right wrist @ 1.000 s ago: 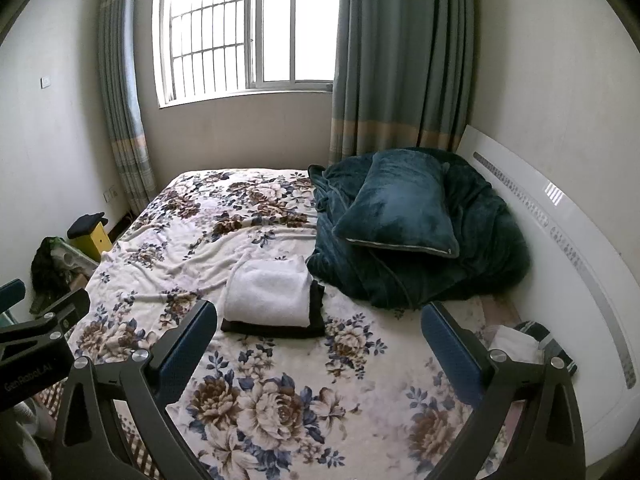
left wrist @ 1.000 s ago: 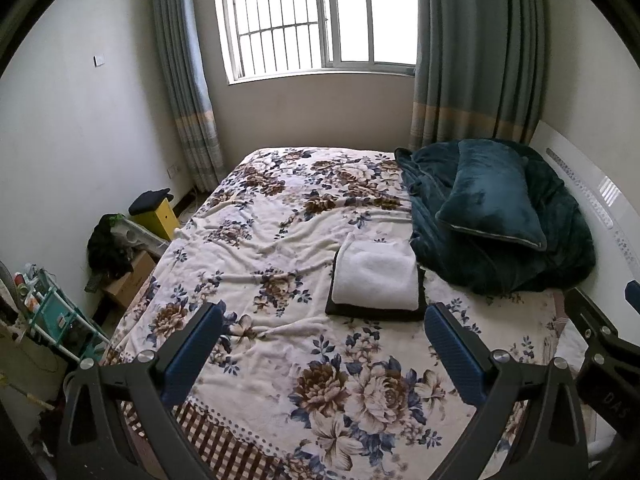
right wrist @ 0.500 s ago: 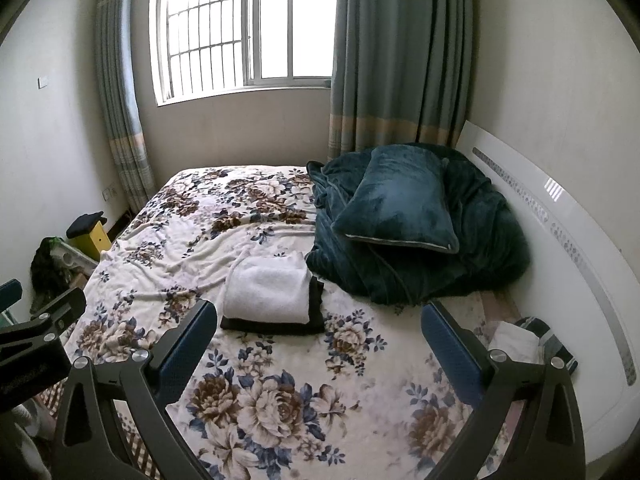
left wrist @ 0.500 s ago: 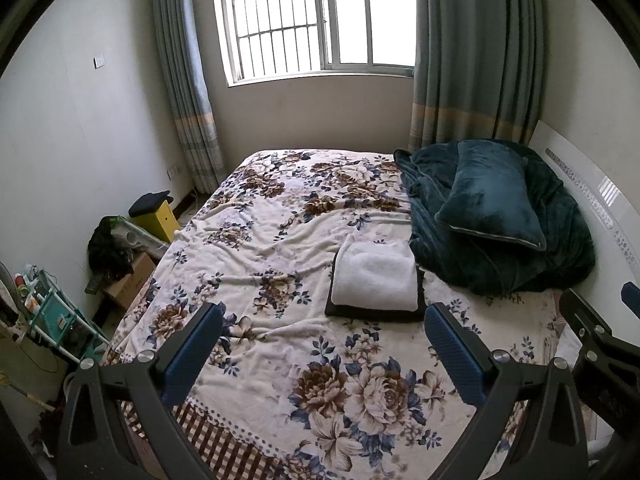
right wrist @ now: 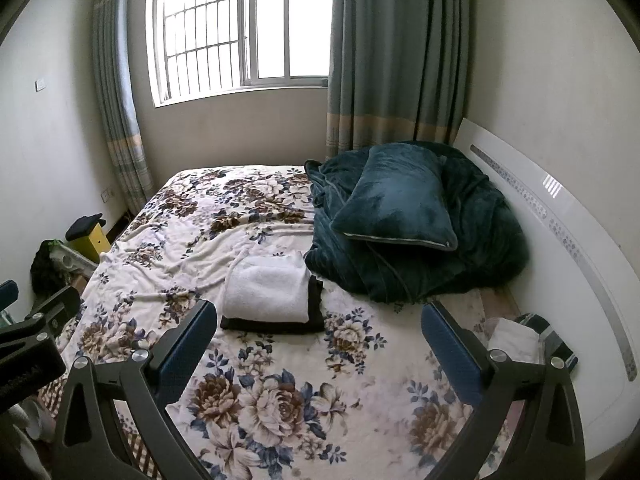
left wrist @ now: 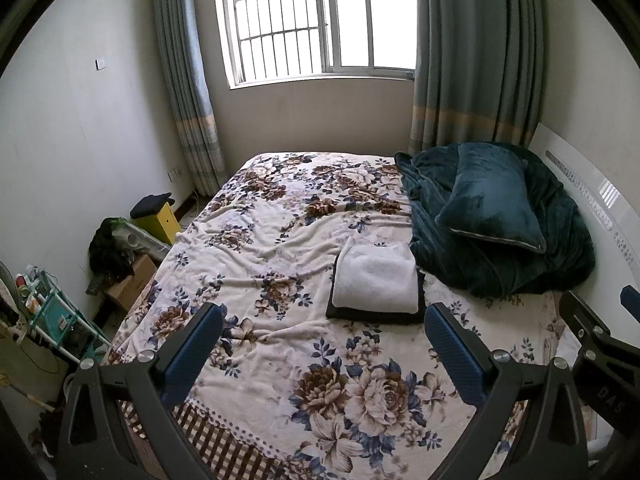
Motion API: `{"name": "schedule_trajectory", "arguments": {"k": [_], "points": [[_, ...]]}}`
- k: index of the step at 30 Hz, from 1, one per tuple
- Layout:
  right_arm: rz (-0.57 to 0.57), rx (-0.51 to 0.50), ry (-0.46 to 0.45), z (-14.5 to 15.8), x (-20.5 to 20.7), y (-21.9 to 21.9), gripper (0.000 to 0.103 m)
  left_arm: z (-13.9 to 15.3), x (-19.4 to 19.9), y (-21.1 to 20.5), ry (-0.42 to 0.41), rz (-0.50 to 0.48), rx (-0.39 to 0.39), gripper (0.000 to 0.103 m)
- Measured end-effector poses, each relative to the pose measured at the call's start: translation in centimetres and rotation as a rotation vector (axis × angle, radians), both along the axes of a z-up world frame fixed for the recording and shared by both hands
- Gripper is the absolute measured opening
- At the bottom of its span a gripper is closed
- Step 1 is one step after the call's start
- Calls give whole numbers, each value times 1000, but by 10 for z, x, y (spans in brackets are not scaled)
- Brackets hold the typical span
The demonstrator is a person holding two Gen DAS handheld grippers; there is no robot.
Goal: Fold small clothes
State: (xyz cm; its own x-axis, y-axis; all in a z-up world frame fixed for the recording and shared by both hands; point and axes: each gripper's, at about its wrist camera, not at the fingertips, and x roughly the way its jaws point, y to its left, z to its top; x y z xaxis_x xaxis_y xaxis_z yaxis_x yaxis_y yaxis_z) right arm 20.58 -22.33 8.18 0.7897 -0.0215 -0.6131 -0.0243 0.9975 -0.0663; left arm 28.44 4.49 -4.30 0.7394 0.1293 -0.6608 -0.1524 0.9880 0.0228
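A folded white garment point(left wrist: 375, 276) lies on top of a folded black garment point(left wrist: 374, 314) in the middle of the floral bedspread point(left wrist: 280, 240). The stack also shows in the right wrist view, the white garment point(right wrist: 266, 288) on the black garment point(right wrist: 276, 325). My left gripper point(left wrist: 324, 334) is open and empty, held above the near part of the bed, short of the stack. My right gripper point(right wrist: 318, 330) is open and empty, also short of the stack. Each gripper shows at the edge of the other's view.
A dark teal quilt point(left wrist: 500, 256) with a pillow point(left wrist: 490, 200) on it is heaped at the right by the white headboard point(right wrist: 560, 240). White and dark items point(right wrist: 528, 340) lie at the bed's right edge. Boxes, a yellow stool point(left wrist: 158, 218) and a rack point(left wrist: 52, 312) stand left of the bed.
Both grippers have drifted slightly, so the views shift a little. Both stay open and the clothes have not moved.
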Motion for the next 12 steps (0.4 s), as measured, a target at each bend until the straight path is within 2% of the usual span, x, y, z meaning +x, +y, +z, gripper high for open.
{"name": "schedule_trajectory", "arguments": {"k": [12], "points": [[-1,2,2,0,0,-2,103,8,6,-3,-13,1,4,103]]}}
